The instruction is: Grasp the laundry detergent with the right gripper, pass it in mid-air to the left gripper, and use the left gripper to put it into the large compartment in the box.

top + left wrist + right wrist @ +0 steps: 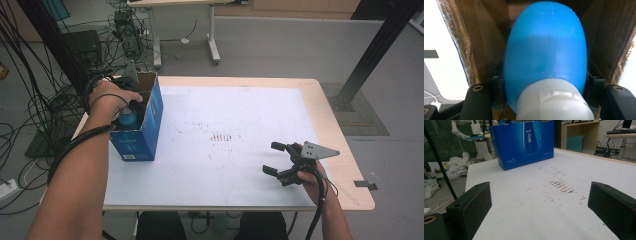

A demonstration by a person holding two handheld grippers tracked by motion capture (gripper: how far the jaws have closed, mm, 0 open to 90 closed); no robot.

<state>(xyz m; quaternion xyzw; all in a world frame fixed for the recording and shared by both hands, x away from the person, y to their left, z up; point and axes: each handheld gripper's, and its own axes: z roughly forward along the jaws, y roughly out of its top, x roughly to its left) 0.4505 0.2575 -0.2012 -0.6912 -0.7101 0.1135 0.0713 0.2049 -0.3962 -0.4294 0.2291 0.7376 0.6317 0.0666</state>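
A blue cardboard box (142,127) stands open at the table's left edge; it shows far off as the blue box (524,143) in the right gripper view. My left gripper (131,107) reaches down into it, shut on a blue bottle (546,55) with a white cap (554,105). The bottle sits between the box's brown inner walls (481,37), its cap toward the camera. My right gripper (276,159) rests low over the white table mat (225,135) at the right, jaws wide apart with nothing between them.
Reddish-brown stains (222,136) mark the mat's middle. The wooden table rim (330,120) runs along the right side. Cables and equipment (125,30) lie on the floor beyond the far left corner, and a black post (370,50) rises at the right.
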